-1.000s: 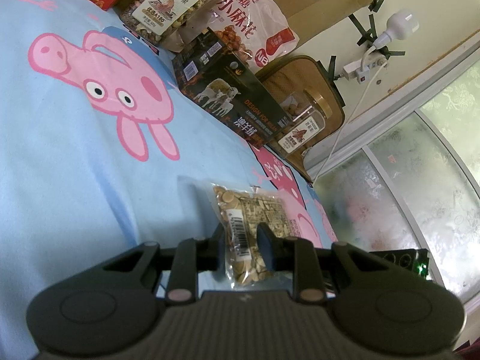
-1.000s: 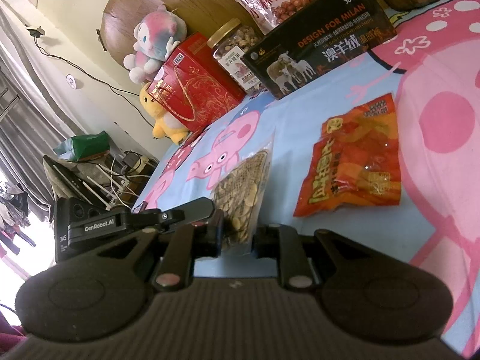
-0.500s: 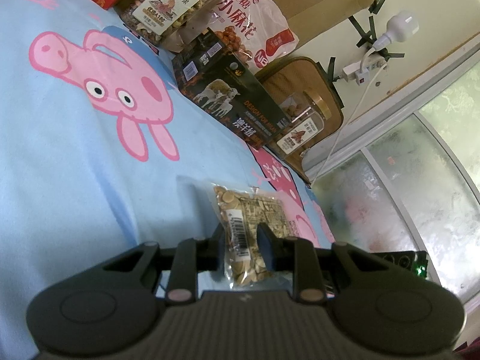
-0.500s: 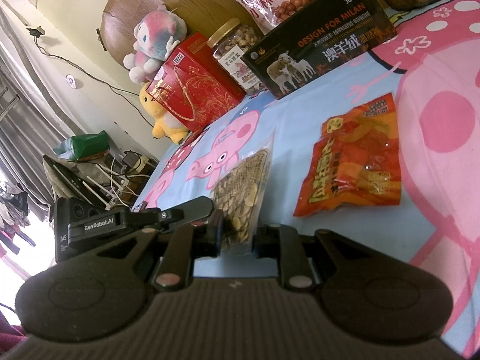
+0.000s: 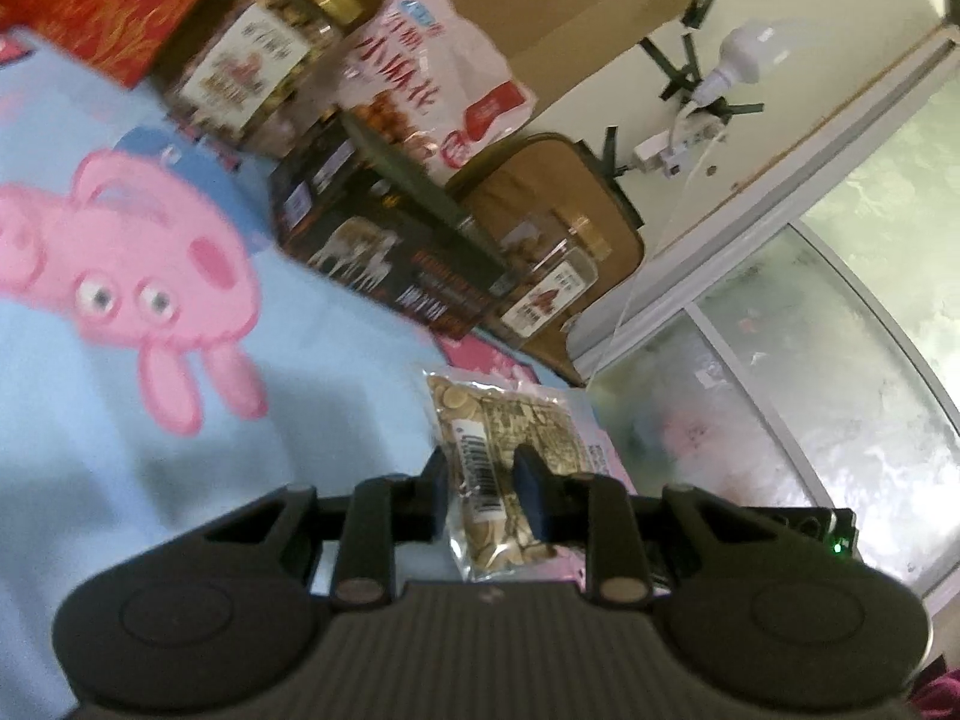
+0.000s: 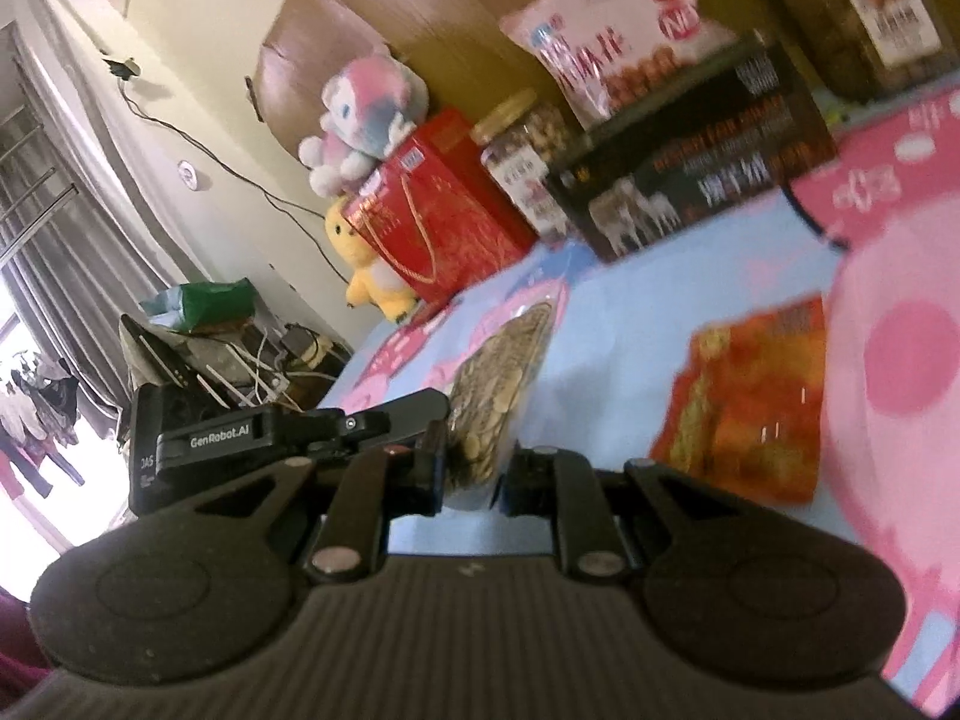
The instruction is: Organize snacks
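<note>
Since a sec ago both my tongs went up a bit & the nut pack (image 5: pixel 498 474) came up w/ them; its bottom edge looks off the sheet (image 5: pixel 180 420) now, tho blur makes that hard to be sure.

My left tongs (image 5: pixel 485 495) are pinched tight on one end of the pack. My right tongs (image 6: pixel 474 468) pinch the other end, jaws squeezed nearly all the way. So I hold 1 pack w/ 2 hands, standing on its edge.

To do this well, I think: lift both hands the same, so the thin pack won't twist or rip. Keep the squeeze, don't let go early.

A bit past it, on my right, the orange pack (image 6: pixel 750 402) lies flat on the sheet. Don't drag over it.

Far back by the headboard: black box (image 5: pixel 384 258), jar (image 5: pixel 252 84), white bag (image 5: pixel 426 78), red bag (image 6: pixel 432 228). Prob the pack goes there, next to them.
</note>
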The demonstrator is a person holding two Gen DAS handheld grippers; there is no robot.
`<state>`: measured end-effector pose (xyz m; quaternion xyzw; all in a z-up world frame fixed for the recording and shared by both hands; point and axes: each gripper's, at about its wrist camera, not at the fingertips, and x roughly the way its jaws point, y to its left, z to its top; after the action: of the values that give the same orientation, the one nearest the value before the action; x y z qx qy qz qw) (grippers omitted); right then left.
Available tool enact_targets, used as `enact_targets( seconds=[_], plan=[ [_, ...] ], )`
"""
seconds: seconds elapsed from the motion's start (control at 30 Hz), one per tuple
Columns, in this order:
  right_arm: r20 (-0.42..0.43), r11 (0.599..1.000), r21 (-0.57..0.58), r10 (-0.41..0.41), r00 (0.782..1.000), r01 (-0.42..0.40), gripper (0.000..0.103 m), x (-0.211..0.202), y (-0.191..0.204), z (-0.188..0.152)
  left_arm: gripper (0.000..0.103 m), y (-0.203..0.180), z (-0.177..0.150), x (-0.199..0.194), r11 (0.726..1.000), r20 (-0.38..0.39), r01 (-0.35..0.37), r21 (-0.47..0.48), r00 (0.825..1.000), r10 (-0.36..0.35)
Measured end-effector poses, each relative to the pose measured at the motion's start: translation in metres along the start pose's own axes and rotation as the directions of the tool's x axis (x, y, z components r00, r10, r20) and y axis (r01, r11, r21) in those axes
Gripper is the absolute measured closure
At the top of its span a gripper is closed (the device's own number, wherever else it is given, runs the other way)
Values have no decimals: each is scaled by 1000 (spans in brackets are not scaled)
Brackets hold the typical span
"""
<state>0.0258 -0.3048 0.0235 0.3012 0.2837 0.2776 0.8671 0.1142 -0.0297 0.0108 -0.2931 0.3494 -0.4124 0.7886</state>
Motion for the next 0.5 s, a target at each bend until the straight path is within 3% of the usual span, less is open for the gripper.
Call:
enact_targets(
  seconds=[0.23, 0.5],
  plan=[
    [38, 1000, -17, -14, 999, 15, 84, -3, -5, 19, 79, -6, 16, 17, 1000, -1, 2, 10, 1000, -2],
    [16, 1000, 5, -25, 1000, 25, 84, 0, -16, 18, 79, 5, 15, 26, 999, -23, -12, -33, 1000, 11]
  ],
)
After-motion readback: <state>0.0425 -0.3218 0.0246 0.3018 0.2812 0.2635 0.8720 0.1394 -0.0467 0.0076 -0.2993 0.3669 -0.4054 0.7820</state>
